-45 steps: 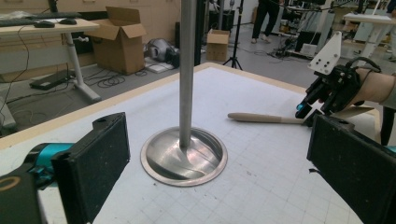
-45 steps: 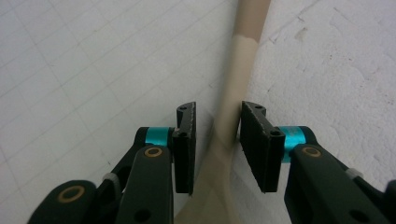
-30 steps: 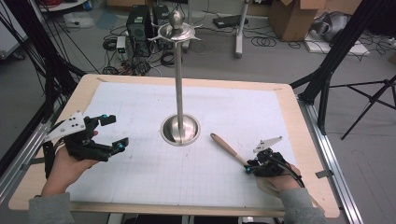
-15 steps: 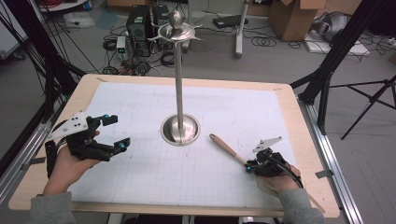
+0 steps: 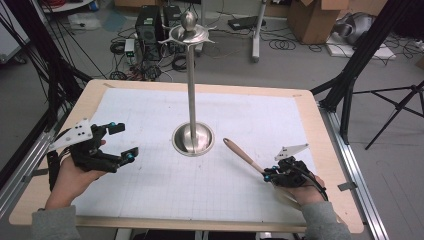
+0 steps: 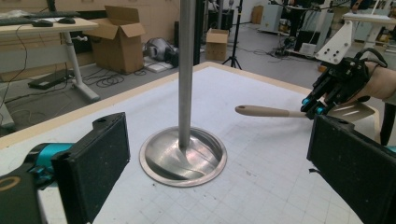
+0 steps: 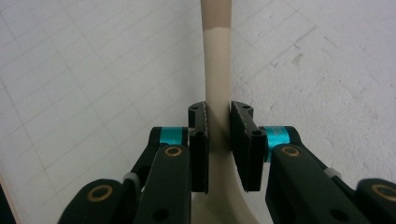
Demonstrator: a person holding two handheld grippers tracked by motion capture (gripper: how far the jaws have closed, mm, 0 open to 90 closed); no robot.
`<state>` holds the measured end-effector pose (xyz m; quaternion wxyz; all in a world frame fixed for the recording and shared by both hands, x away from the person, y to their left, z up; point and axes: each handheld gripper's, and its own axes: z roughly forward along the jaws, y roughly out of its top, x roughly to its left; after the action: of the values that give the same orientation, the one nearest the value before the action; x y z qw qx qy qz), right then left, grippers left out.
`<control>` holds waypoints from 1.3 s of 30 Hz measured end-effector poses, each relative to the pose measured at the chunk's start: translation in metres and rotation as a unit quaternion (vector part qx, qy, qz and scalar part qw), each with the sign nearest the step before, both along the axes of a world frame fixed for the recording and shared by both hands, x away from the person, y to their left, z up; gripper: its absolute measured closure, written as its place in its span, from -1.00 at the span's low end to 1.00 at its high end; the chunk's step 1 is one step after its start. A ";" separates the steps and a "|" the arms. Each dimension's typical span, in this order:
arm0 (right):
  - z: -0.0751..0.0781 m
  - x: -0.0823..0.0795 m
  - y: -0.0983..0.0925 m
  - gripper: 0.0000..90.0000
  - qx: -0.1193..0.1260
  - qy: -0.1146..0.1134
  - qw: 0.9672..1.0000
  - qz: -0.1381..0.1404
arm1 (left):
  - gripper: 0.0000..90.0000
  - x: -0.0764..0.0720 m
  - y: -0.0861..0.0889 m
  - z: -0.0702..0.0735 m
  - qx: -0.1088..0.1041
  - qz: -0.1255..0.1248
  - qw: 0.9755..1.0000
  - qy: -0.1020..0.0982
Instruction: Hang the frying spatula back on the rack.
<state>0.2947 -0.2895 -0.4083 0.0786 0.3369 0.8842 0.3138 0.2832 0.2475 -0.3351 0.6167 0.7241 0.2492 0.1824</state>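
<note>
Overhead, a pale wooden surface (image 5: 320, 150) under white gridded paper (image 5: 150, 120) stands amid cables and cardboard boxes (image 5: 312, 17). Left gripper (image 5: 120, 142) spread, empty. Right gripper (image 5: 269, 175) clamps a smooth beige spatula (image 5: 242, 155); beyond, a polished steel stand (image 5: 192, 137).

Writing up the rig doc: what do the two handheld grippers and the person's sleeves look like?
Both the left gripper and the right gripper are black linkage frames with teal collars near the jaws, brass-coloured pivot pins, and flat black textured pads. Each carries a grey three-cornered plate with small dots on top. A black cable loops off the right one. Sleeves are grey.
</note>
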 end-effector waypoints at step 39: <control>0.053 0.006 -0.015 0.73 0.115 -0.058 0.988 0.080 | -0.86 0.000 0.002 0.000 -0.008 -0.001 1.000 0.001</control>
<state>0.3007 -0.3043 -0.3549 0.0652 0.2532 0.8603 0.4376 0.2830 0.2495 -0.3352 0.6222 0.7195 0.2511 0.1791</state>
